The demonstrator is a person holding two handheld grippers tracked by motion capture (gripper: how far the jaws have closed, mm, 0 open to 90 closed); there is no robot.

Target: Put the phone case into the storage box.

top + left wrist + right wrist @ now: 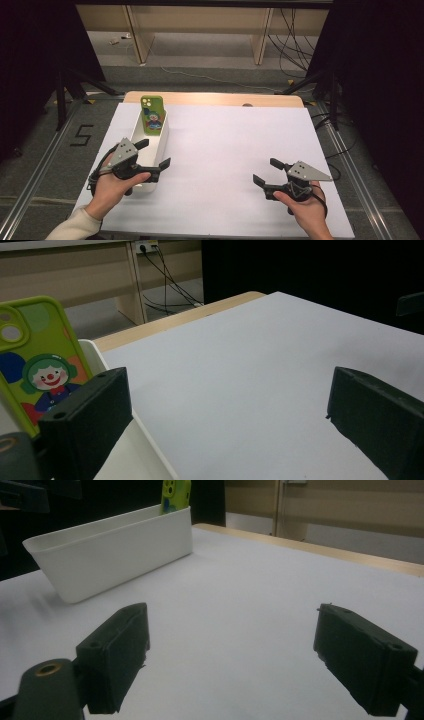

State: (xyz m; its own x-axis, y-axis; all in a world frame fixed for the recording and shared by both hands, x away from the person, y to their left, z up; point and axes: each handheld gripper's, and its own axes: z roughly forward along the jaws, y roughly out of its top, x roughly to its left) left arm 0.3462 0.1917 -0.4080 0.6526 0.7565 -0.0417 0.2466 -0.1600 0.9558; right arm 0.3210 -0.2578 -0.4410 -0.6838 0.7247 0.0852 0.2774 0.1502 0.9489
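Note:
A green phone case (152, 115) with a clown picture stands tilted against the far end of a long white bin (163, 140) at the table's left. The left gripper view has the phone case (37, 360) at left, behind the bin's rim (97, 352). My left gripper (153, 154) hovers open over the bin's near end, nothing between its jaws. My right gripper (266, 171) rests open near the front right of the table, empty. The right gripper view looks across the sheet to the bin (115, 550) with the case (175, 495) poking above it.
A white sheet (225, 150) covers the wooden table (215, 98). Beyond the table are a grey floor, cables (292, 45) and wooden furniture legs. Black curtains close both sides. A "5" is marked on the floor (82, 135) at left.

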